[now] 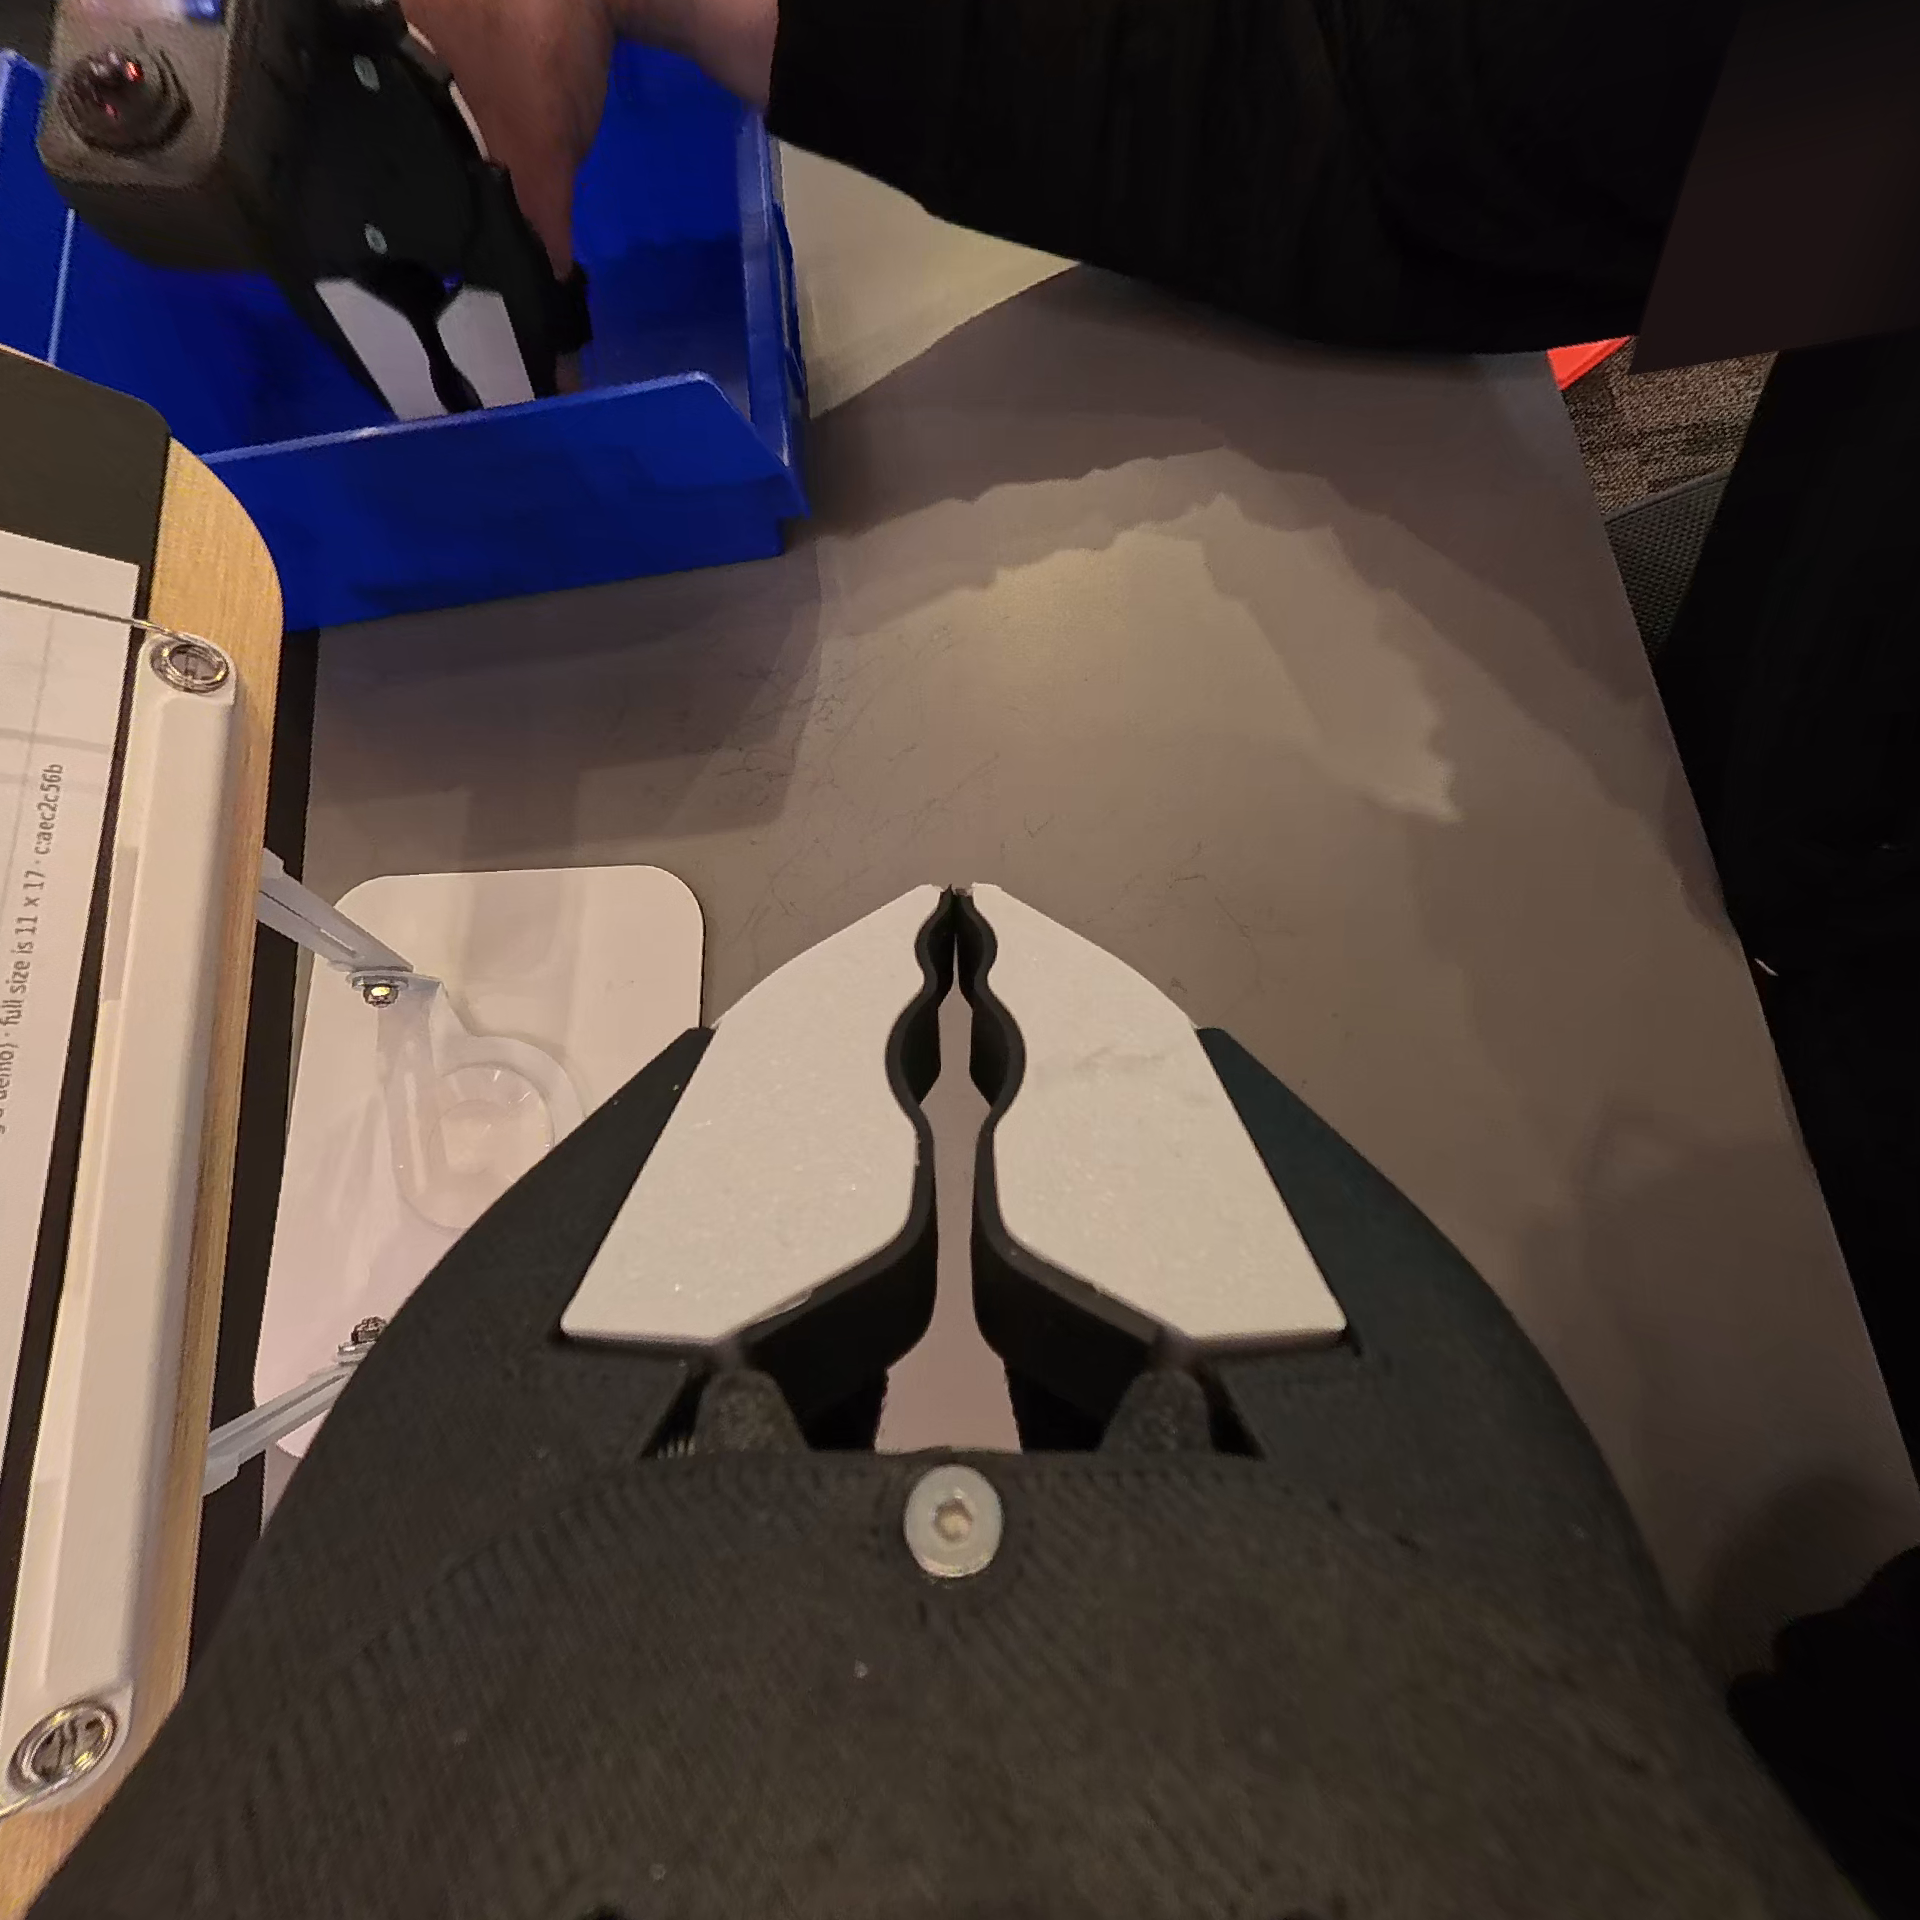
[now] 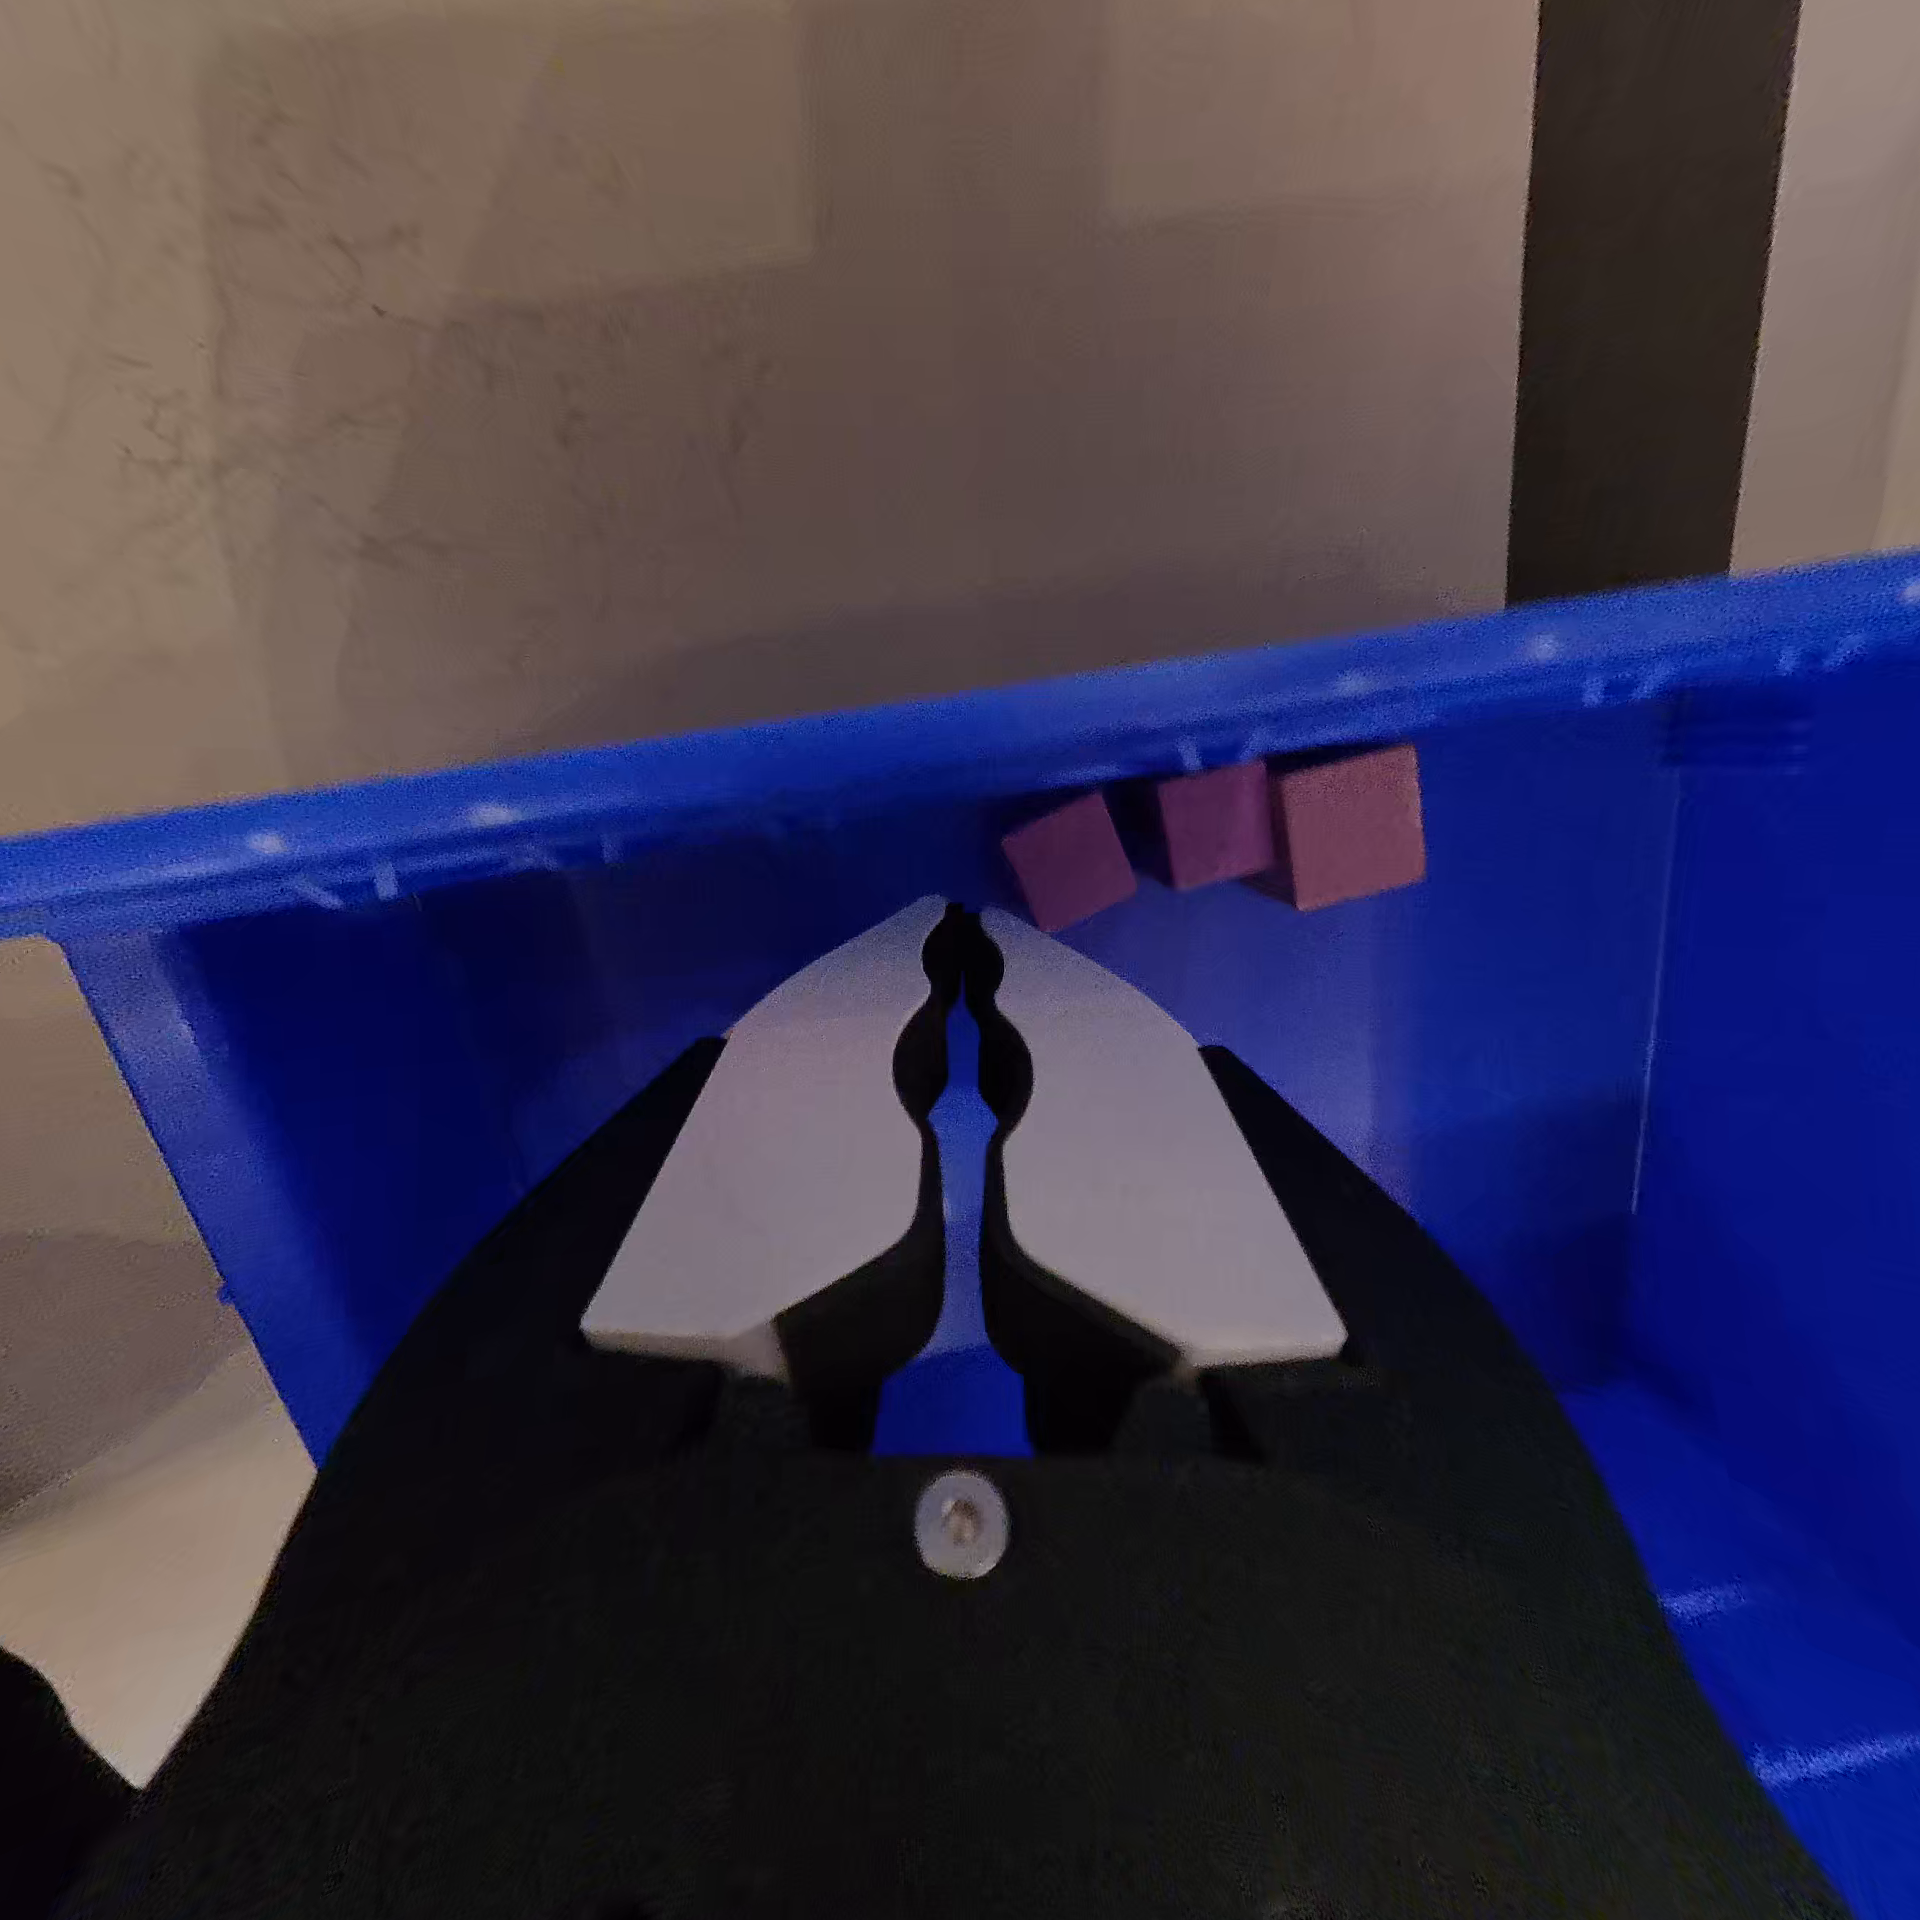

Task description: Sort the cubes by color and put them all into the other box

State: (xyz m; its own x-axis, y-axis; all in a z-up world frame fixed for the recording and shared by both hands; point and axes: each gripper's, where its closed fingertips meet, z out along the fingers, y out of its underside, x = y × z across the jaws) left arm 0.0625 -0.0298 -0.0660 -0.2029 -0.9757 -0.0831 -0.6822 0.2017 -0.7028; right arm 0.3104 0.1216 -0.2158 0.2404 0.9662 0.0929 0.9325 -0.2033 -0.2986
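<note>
My left gripper point(image 1: 954, 891) is shut and empty, hovering over the bare grey table point(image 1: 1143, 675). A blue box point(image 1: 520, 499) stands at the upper left of the left wrist view, and my right gripper point(image 1: 457, 400) reaches down into it, held by a hand. In the right wrist view my right gripper point(image 2: 961, 914) is shut with nothing between its tips, inside the blue box point(image 2: 1714, 1039). Three purple cubes point(image 2: 1210, 831) lie in a row against the box's far wall, just right of the tips.
A wooden board with a white clip bar point(image 1: 156, 1039) and a white flat stand point(image 1: 499, 1039) lie at the left of the table. A person's dark sleeve point(image 1: 1247, 156) spans the top. A dark post point(image 2: 1662, 291) stands behind the box.
</note>
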